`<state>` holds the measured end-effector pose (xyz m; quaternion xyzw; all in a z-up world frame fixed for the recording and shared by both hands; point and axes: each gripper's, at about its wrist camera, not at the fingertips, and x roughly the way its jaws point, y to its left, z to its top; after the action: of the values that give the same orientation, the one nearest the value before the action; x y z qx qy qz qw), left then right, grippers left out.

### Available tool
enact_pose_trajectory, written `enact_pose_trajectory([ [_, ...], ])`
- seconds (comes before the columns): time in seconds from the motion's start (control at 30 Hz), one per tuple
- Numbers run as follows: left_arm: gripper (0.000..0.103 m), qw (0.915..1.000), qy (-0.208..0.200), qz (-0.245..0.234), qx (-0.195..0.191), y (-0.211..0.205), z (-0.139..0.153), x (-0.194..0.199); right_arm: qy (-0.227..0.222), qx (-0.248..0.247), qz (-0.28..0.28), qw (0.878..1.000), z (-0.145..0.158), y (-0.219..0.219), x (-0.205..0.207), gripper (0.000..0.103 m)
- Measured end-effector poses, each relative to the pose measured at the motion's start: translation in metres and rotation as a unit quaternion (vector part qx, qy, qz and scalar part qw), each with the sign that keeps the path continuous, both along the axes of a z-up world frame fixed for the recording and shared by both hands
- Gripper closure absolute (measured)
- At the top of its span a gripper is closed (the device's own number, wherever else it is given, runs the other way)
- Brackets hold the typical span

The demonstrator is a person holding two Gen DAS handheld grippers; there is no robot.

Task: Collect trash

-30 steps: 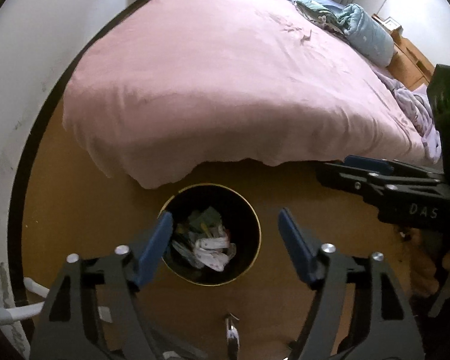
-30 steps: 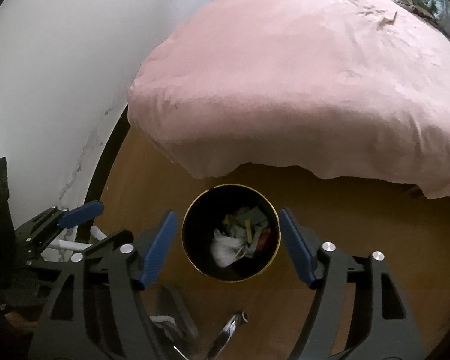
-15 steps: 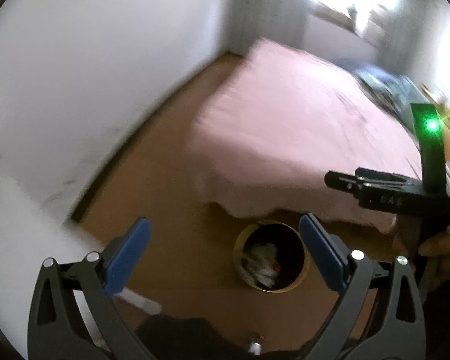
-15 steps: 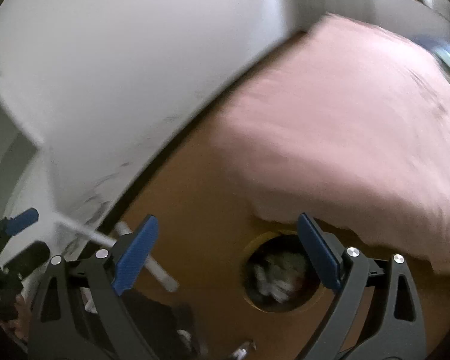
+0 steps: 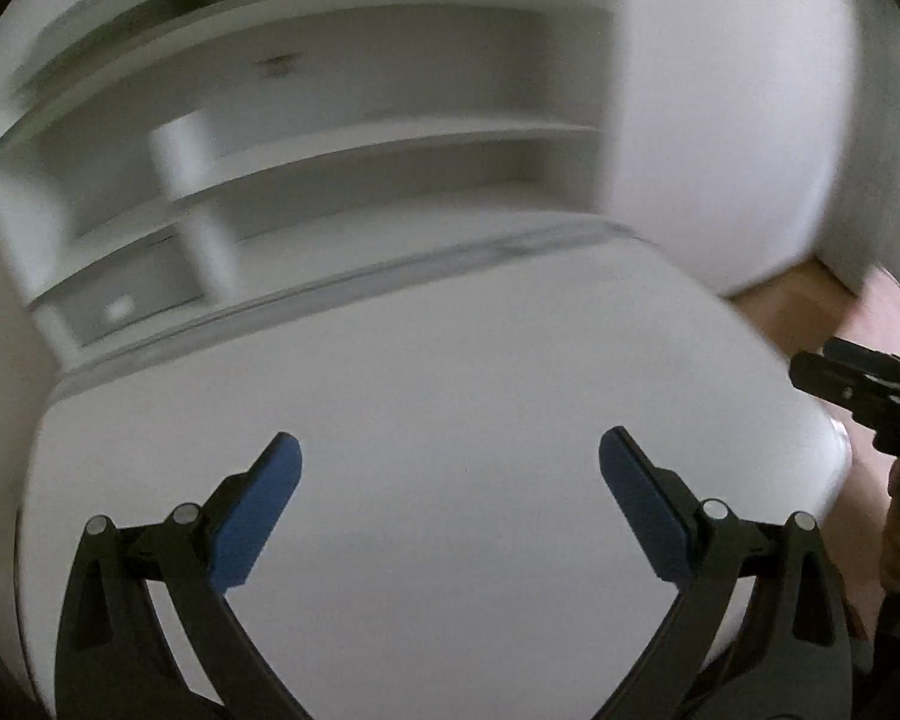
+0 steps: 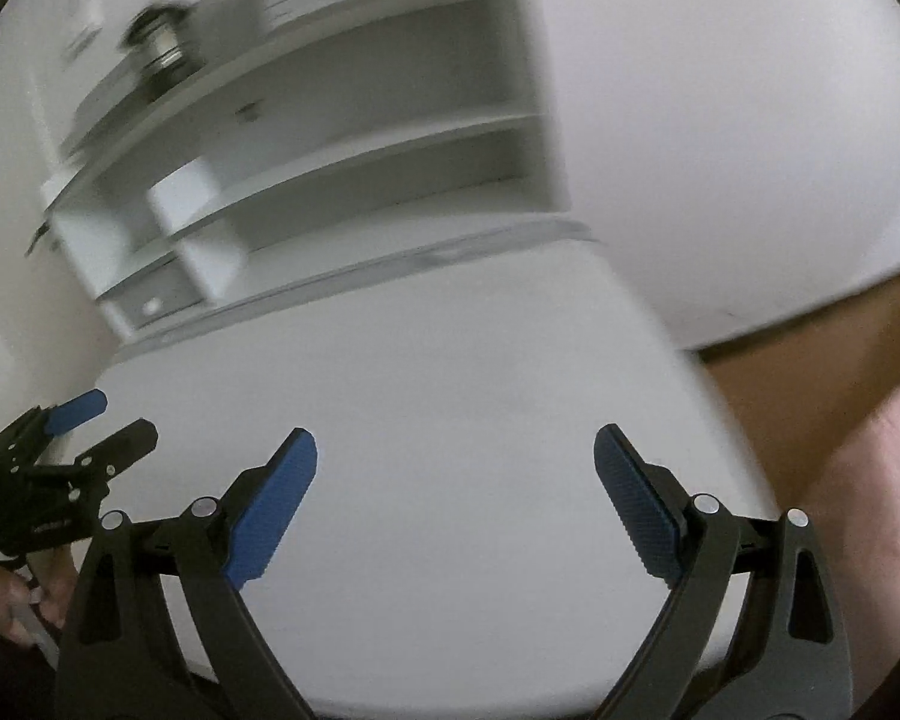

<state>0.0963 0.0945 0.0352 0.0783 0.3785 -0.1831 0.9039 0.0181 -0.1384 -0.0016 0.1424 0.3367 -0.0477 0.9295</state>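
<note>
Both views are motion-blurred and face a white desk top [image 5: 450, 372] [image 6: 420, 372] with nothing visible on it. My left gripper [image 5: 450, 450] hangs open over the desk, nothing between its blue pads. My right gripper [image 6: 456, 444] is open over the same surface and holds nothing. In the left wrist view the right gripper [image 5: 870, 390] shows at the right edge, and in the right wrist view the left gripper [image 6: 90, 426] shows at the left edge, held by a hand. The trash bin is out of sight in both views.
A white shelf unit [image 5: 330, 138] [image 6: 330, 138] with open compartments stands at the back of the desk against a white wall. Round metallic things [image 6: 168, 42] sit on its top. Wooden floor [image 6: 810, 336] and a pink bedcover edge [image 6: 870, 480] lie to the right.
Both grippers have swung up and to the left, away from the trash bin and the pink bed, and now face the white desk and shelves. Both stayed open, slightly wider.
</note>
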Motion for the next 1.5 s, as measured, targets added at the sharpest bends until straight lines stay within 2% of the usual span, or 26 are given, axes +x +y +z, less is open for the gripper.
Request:
enact_pose_trajectory([
  [0.13,0.007,0.9979,-0.001,0.064,0.001,0.056,-0.003,0.007,0.002,-0.014,0.054,0.998,0.000,0.051,0.032,0.012],
  [0.33,0.007,0.9942,0.010,0.106,-0.015,0.107,-0.010,0.010,-0.002,-0.032,0.082,0.996,-0.005,0.087,0.039,0.012],
  [0.67,0.007,0.9935,0.003,0.113,-0.011,0.109,-0.015,0.002,0.003,-0.041,0.087,0.995,-0.014,0.096,0.039,0.012],
  [1.5,0.007,0.9954,-0.007,0.094,-0.013,0.095,-0.012,-0.006,-0.016,-0.049,0.088,0.995,0.000,0.102,0.023,0.012],
])
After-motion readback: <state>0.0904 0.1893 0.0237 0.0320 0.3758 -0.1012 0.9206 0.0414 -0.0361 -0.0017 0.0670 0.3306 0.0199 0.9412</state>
